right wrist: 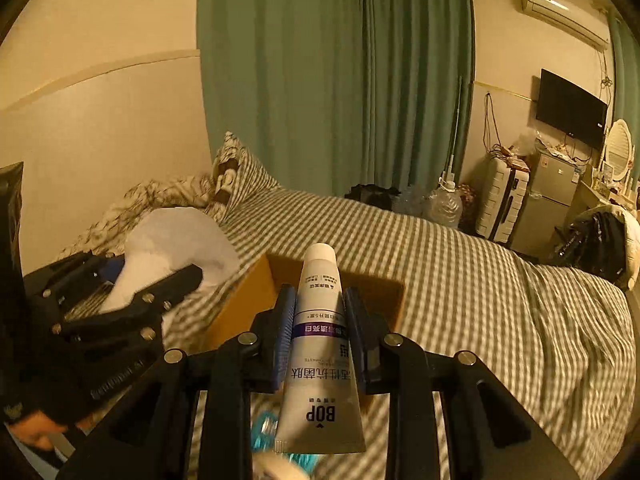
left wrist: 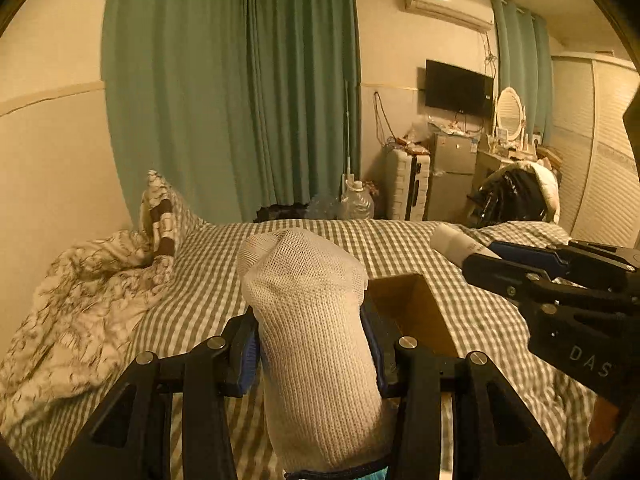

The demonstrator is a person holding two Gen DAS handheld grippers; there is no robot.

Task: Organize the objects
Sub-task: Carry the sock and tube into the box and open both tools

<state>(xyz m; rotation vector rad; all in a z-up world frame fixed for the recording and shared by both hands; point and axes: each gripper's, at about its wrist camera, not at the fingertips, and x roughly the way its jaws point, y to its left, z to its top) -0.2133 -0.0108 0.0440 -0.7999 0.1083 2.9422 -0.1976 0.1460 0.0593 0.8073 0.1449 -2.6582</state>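
A knitted sock (left wrist: 316, 344) sits clamped in our left gripper (left wrist: 312, 344). Our right gripper (right wrist: 320, 332) pinches a toothpaste tube (right wrist: 320, 344). Both angle downward above the cardboard box (right wrist: 248, 300) on the bed (right wrist: 500, 300).

both wrist views look along the bed (left wrist: 400, 248), sharing box (right wrist: 248, 300).

A cream knitted sock (left wrist: 316, 344), a white purple-banded toothpaste tube (right wrist: 320, 344) and a brown cardboard box (left wrist: 412, 312) show above a green-and-white checked bedsheet (right wrist: 480, 280).
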